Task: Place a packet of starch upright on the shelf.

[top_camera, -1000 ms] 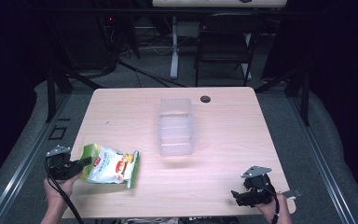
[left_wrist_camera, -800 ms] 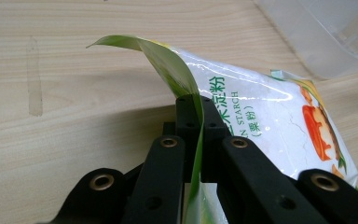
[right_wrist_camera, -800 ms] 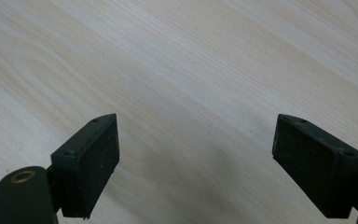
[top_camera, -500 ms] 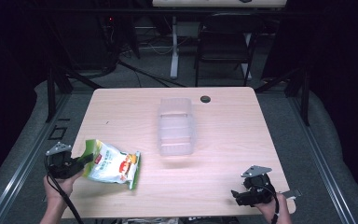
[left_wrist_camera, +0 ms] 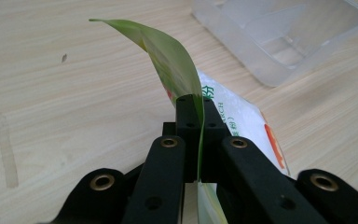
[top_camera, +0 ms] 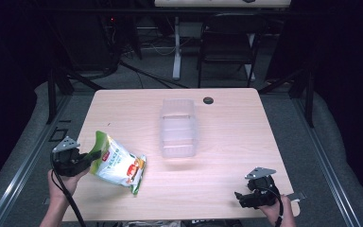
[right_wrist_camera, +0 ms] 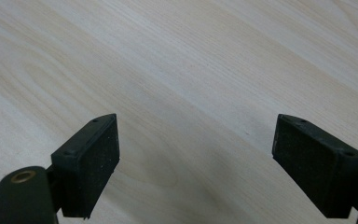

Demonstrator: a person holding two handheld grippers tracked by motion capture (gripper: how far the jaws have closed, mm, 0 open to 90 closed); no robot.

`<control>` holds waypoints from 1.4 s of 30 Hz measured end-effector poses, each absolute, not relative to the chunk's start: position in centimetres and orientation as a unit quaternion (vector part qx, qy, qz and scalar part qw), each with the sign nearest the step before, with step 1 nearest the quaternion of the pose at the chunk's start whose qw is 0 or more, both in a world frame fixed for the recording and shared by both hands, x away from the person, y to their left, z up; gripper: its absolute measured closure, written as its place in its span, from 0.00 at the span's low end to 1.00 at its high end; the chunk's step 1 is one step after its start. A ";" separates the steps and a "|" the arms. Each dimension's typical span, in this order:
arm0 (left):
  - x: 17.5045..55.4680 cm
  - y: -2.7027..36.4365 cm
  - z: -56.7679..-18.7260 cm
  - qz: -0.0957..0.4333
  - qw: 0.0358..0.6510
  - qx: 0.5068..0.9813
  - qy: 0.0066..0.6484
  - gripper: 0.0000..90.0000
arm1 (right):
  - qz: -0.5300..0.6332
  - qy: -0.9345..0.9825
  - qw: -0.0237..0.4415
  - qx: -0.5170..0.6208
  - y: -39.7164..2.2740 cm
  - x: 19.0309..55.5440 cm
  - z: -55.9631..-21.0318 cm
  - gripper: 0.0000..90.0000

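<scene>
Snack bag [top_camera: 118,163], green and white with a red patch, at about 8 o'clock on the surface [top_camera: 227,137]. Its far end is lifted; the near-right corner looks to rest on or just above the wood, though I cannot tell if it touches.

Left gripper [top_camera: 82,158] is clenched on the bag's green top flap. In the left gripper view the two black jaws meet on the thin film [left_wrist_camera: 177,70], which curls up and away past them. Only the edge seam is caught, not the body of the bag.

Clear plastic container [top_camera: 178,127], empty, lies near the centre of the surface, toward 2 o'clock from the bag and apart from it. A small dark round cap [top_camera: 208,100] sits at 12 o'clock near the far edge.

Right gripper [top_camera: 246,198] rests at 5 o'clock, well apart from everything, jaws spread wide over bare wood with nothing between the pads [right_wrist_camera: 91,163].

Risks, as judged:
- Slick film in a narrow pinch; the bag's weight hanging below may pull the flap out, dropping it.
- The bag dangles loose, so a quick swing toward the container could tip it against the rim or nudge the light container aside.
- The contents may shift and twist the bag in the grasp.
</scene>
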State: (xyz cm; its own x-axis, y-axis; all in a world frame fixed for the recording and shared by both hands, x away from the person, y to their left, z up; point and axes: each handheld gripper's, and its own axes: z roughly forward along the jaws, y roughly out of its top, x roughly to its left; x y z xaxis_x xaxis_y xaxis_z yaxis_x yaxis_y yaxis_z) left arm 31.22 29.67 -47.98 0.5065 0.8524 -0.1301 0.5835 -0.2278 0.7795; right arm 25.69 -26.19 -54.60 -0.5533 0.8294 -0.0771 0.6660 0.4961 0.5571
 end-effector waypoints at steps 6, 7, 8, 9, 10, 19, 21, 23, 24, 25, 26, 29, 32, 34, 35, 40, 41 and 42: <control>31.6 28.8 -46.9 0.168 0.408 0.783 0.439 1.00 | 0.239 0.848 0.166 0.443 -26.3 25.8 -54.7 0.16; 31.6 28.6 -46.8 0.169 0.409 0.785 0.433 1.00 | 0.240 0.847 0.166 0.444 -26.3 25.8 -54.7 0.16; 31.6 28.4 -46.6 0.170 0.407 0.789 0.428 1.00 | 0.240 0.848 0.166 0.443 -26.3 25.8 -54.6 0.16; 31.6 28.2 -46.5 0.170 0.408 0.790 0.425 1.00 | 0.240 0.848 0.167 0.442 -26.3 25.8 -54.6 0.16; 31.7 28.1 -46.3 0.169 0.408 0.793 0.420 1.00 | 0.240 0.847 0.168 0.442 -26.3 25.8 -54.6 0.16; 31.9 26.9 -44.9 0.176 0.401 0.816 0.378 1.00 | 0.242 0.848 0.167 0.441 -26.4 25.7 -54.6 0.16; 32.0 26.7 -44.7 0.178 0.399 0.821 0.368 1.00 | 0.243 0.846 0.170 0.443 -26.3 25.7 -54.6 0.16; 32.1 26.5 -44.6 0.178 0.397 0.824 0.362 1.00 | 0.240 0.849 0.165 0.442 -26.4 25.7 -54.6 0.16; 32.1 26.4 -44.5 0.178 0.396 0.826 0.360 1.00 | 0.241 0.847 0.167 0.444 -26.4 25.7 -54.6 0.16; 32.2 26.3 -44.3 0.180 0.392 0.829 0.356 1.00 | 0.240 0.846 0.168 0.445 -26.4 25.7 -54.6 0.16; 32.2 26.2 -44.2 0.181 0.391 0.831 0.352 1.00 | 0.241 0.847 0.168 0.444 -26.4 25.7 -54.6 0.16; 32.4 26.0 -43.9 0.184 0.387 0.834 0.348 1.00 | 0.242 0.846 0.170 0.443 -26.4 25.7 -54.5 0.16; 32.5 26.0 -43.6 0.189 0.383 0.836 0.344 1.00 | 0.241 0.847 0.167 0.443 -26.4 25.7 -54.6 0.16; 32.6 26.0 -43.4 0.190 0.380 0.838 0.343 1.00 | 0.245 0.846 0.167 0.444 -26.4 25.7 -54.6 0.16; 32.6 26.0 -43.3 0.193 0.378 0.838 0.342 1.00 | 0.243 0.845 0.168 0.445 -26.5 25.7 -54.6 0.16; 32.9 25.9 -43.0 0.197 0.372 0.842 0.336 1.00 | 0.242 0.846 0.170 0.443 -26.3 25.7 -54.5 0.16; 32.9 25.9 -43.0 0.198 0.372 0.842 0.337 1.00 | 0.242 0.847 0.168 0.442 -26.3 25.7 -54.5 0.16; 33.0 25.9 -42.9 0.199 0.371 0.843 0.335 1.00 | 0.241 0.848 0.167 0.441 -26.3 25.7 -54.6 0.16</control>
